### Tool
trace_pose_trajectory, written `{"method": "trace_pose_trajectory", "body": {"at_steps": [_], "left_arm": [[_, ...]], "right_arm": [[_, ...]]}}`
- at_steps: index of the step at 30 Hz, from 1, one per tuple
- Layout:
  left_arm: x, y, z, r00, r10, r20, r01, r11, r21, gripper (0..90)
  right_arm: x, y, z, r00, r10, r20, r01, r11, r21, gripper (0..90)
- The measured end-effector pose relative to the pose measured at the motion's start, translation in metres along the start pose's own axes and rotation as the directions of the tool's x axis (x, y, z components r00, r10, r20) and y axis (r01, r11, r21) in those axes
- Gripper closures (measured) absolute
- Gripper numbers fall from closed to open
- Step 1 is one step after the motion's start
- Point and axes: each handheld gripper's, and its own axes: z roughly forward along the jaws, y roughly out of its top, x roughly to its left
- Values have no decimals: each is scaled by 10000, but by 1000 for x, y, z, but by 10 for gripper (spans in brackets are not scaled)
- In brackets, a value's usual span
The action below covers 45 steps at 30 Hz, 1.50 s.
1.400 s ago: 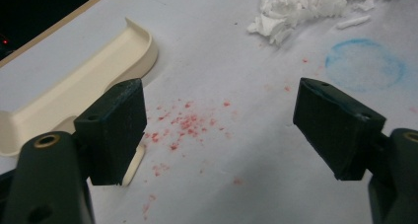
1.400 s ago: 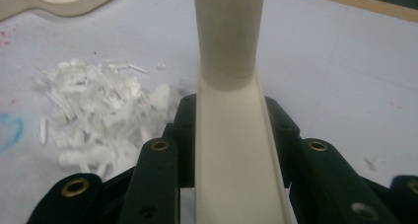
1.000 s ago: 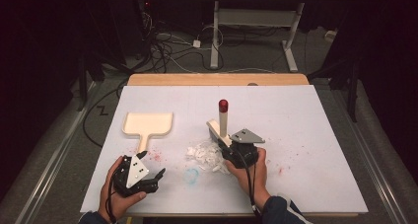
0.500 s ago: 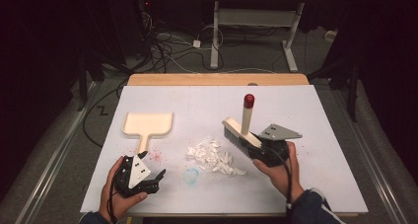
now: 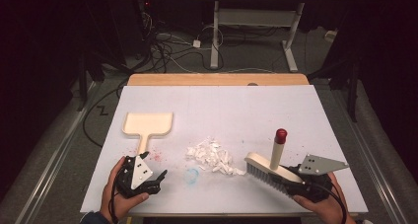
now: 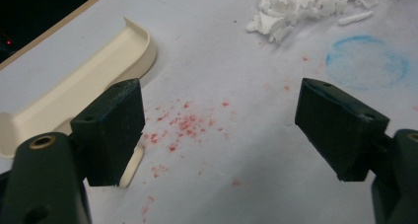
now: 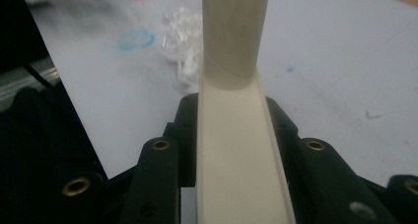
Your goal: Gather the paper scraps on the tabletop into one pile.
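On the tabletop [image 5: 236,110]: 1 brush [image 5: 268,170], 1 dustpan [image 5: 147,125], 1 pile of white paper scraps [image 5: 212,156], 1 blue ring mark [image 5: 191,174], 1 patch of red specks [image 5: 156,156], and 2 grippers: left gripper [image 5: 156,178], right gripper [image 5: 291,177].

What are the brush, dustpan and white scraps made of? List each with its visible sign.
Brush: likely cream plastic, smooth moulded back, red-capped handle, pale bristles.
Dustpan: probably matching matte plastic, thin raised rim.
White scraps: look like torn paper or foam; too small to tell.

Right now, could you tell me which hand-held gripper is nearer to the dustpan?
Left. The left hand-held gripper sits open just below the dustpan handle; the right hand-held gripper, holding the brush, is across the table.
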Motion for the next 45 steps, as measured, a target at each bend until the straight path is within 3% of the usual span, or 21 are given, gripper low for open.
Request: {"method": "trace_pose_trajectory", "body": {"at_steps": [3,5,8,13,19,21,25,28,33,37,41,45], "left_arm": [[0,0,0,10000,35,39,-35,10000,-5,182],[0,0,1,10000,56,54,-56,10000,-9,182],[0,0,2,9999,8,118,-8,10000,-2,182],[0,1,3,9999,35,142,-35,10000,3,182],[0,0,3,9999,33,135,-34,10000,34,182],[0,0,2,9999,32,145,-32,10000,21,182],[1,-2,1,9999,6,147,-7,10000,34,182],[1,-3,1,9999,7,125,-9,10000,95,182],[0,-2,1,10000,15,63,-15,9999,101,183],[-1,-1,1,10000,66,34,-66,9999,151,182],[0,-2,1,10000,74,20,-75,9999,147,182],[0,-2,0,10000,29,25,-29,9999,129,182]], "right_arm": [[1,-9,8,10000,-52,-65,55,9989,458,680],[1,-10,15,9996,94,-281,-82,9991,426,680],[4,-5,25,9992,-101,-384,115,9993,354,681],[8,8,55,9968,-201,-772,219,9995,223,680],[14,34,86,9966,-397,-716,377,9989,-287,681],[16,40,94,9958,-676,-622,659,9974,-294,680],[16,47,106,9948,-793,-639,773,9965,-331,681],[15,50,101,9938,-847,-726,816,9957,-441,680],[15,60,75,9932,-1102,-380,1054,9882,-1113,679],[15,62,57,9939,-1048,-334,983,9827,-1572,680],[13,58,45,9933,-1050,-476,965,9833,-1542,679],[14,49,37,9878,-1349,-771,1247,9843,-1252,679]]}}
